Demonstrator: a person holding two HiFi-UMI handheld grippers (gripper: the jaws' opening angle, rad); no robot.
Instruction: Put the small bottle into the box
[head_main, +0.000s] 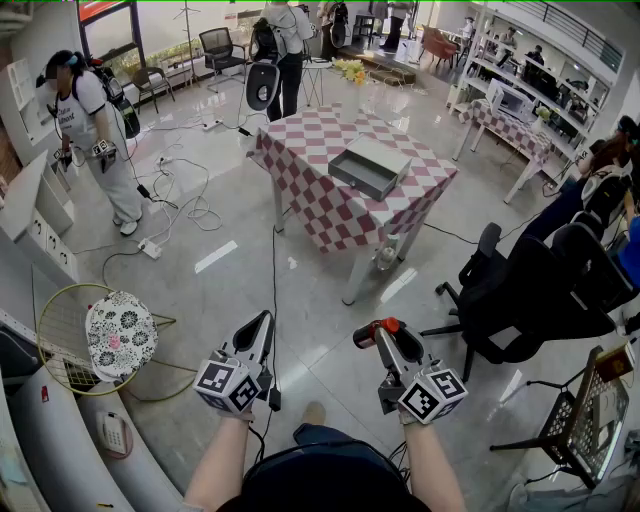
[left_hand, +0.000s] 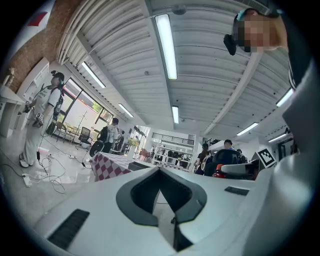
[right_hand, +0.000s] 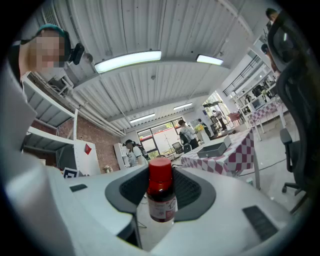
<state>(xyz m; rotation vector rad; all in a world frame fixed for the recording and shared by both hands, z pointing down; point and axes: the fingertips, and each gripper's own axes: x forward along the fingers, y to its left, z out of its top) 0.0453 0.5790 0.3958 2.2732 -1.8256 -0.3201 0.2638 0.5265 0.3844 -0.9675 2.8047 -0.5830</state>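
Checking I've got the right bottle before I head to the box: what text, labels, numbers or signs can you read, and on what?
Label on the small bottle: print is present, too blurred to read.
Faces of the left marker cube and right marker cube: black-and-white square patterns, no words.
Far-wall red sign: too small to read.
No legible text anywhere.

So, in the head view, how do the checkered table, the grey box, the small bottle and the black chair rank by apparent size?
Largest to smallest:
1. checkered table
2. black chair
3. grey box
4. small bottle
The chair stands nearer the camera, so its true place against the table is unsure.
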